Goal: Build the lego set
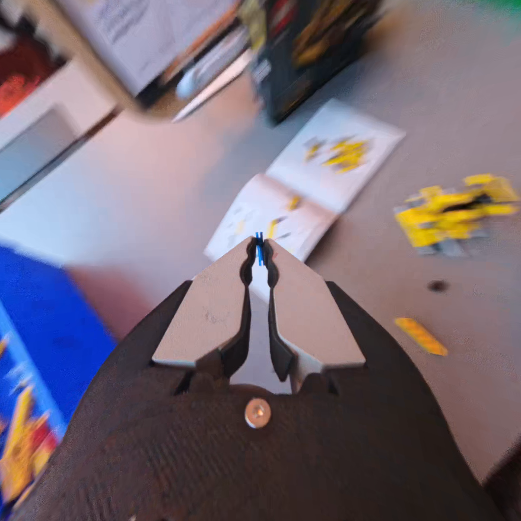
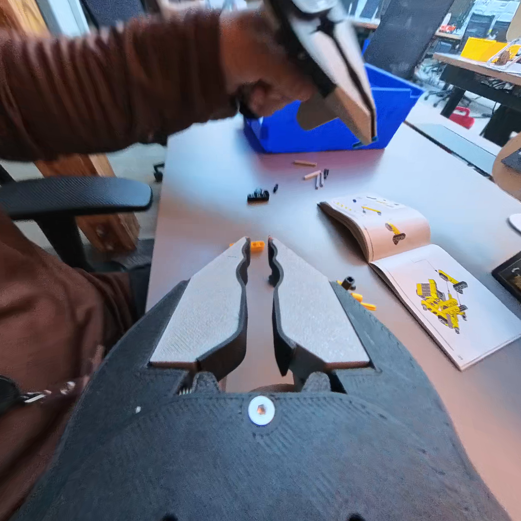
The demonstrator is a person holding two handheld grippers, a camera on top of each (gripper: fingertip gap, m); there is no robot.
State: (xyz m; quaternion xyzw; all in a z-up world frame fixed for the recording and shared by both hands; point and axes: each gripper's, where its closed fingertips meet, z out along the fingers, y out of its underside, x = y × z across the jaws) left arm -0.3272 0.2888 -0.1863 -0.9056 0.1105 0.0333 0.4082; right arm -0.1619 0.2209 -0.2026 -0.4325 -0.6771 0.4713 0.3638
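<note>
Blue pin [image 1: 259, 248] is sitting pinched at the tips of our left gripper [image 1: 260, 242], which we're holding in the air above the open instruction booklet [image 1: 304, 194], with the half-built yellow model [image 1: 454, 214] well off to its right on the table [image 1: 169, 174]. We're judging the build as partway: loose parts are lying scattered, a small orange piece [image 2: 258, 244] just beyond our right gripper [image 2: 258, 239], whose jaws are standing narrowly apart and gripping nothing.
</note>
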